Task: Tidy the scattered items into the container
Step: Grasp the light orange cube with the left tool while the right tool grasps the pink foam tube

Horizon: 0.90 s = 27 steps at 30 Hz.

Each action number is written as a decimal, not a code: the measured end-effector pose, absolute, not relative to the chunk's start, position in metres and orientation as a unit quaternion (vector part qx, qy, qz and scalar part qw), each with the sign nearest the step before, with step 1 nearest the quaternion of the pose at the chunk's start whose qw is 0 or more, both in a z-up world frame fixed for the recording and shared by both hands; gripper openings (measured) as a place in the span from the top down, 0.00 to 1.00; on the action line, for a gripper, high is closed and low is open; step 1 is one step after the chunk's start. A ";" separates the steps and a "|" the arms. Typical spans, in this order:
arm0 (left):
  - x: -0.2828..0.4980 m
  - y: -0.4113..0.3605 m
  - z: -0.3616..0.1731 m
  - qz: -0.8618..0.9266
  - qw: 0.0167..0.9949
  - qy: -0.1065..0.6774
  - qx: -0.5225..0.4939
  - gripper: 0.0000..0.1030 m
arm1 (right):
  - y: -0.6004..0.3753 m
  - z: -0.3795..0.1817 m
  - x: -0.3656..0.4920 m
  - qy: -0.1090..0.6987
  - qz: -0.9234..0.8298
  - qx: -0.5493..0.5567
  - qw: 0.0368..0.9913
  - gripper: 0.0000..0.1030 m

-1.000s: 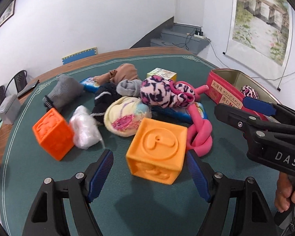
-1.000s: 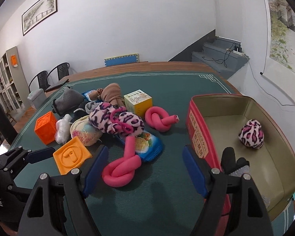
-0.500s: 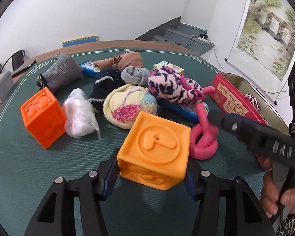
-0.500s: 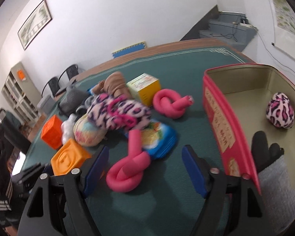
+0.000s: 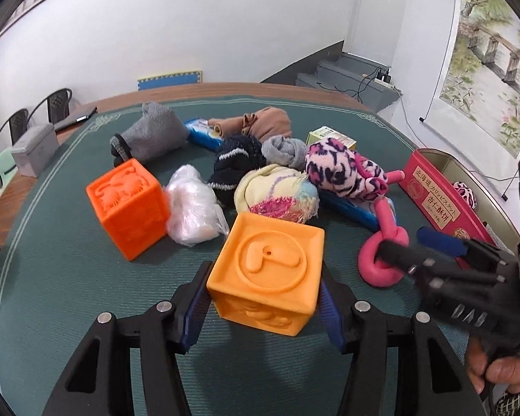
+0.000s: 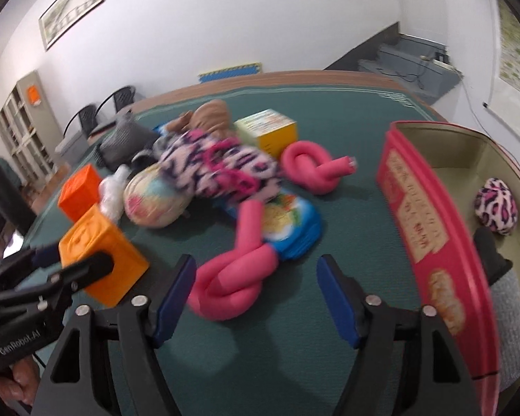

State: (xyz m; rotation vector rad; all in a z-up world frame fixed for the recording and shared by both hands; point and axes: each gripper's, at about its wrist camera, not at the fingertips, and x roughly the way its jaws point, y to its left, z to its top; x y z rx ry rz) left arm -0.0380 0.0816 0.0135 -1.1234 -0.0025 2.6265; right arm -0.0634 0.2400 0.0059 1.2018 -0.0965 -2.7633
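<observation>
My left gripper (image 5: 263, 308) is shut on a yellow-orange embossed cube (image 5: 268, 272), which also shows in the right wrist view (image 6: 100, 260), held between the blue pads. My right gripper (image 6: 254, 298) is open and empty, just above a knotted pink foam tube (image 6: 235, 277) that lies on the green table cover. The red tin (image 6: 423, 222) stands at the right with a leopard-print ball (image 6: 497, 206) and a grey-black sock inside. In the left wrist view the tin (image 5: 436, 197) is at the far right.
A pile of socks, a leopard-print cloth (image 5: 343, 170), a plastic bag (image 5: 194, 208), a darker orange cube (image 5: 128, 204), a blue packet (image 6: 291, 222), a second pink tube (image 6: 315, 170) and a yellow box (image 6: 267, 131) lie mid-table. Chairs and shelves stand far left.
My left gripper has closed on the yellow-orange cube and raised it slightly. My right gripper has moved left and down toward the knotted pink tube, staying open.
</observation>
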 end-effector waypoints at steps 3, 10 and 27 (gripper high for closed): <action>-0.039 0.082 0.013 0.910 0.142 0.002 -0.390 0.43 | 0.228 0.004 -0.060 -0.017 -0.912 0.401 0.081 0.55; -0.043 0.083 0.011 0.909 0.148 0.000 -0.391 0.43 | 0.228 0.005 -0.059 -0.020 -0.912 0.399 0.089 0.69; -0.040 0.090 0.009 0.918 0.125 0.010 -0.376 0.47 | 0.236 0.027 -0.046 -0.037 -0.935 0.345 0.075 0.70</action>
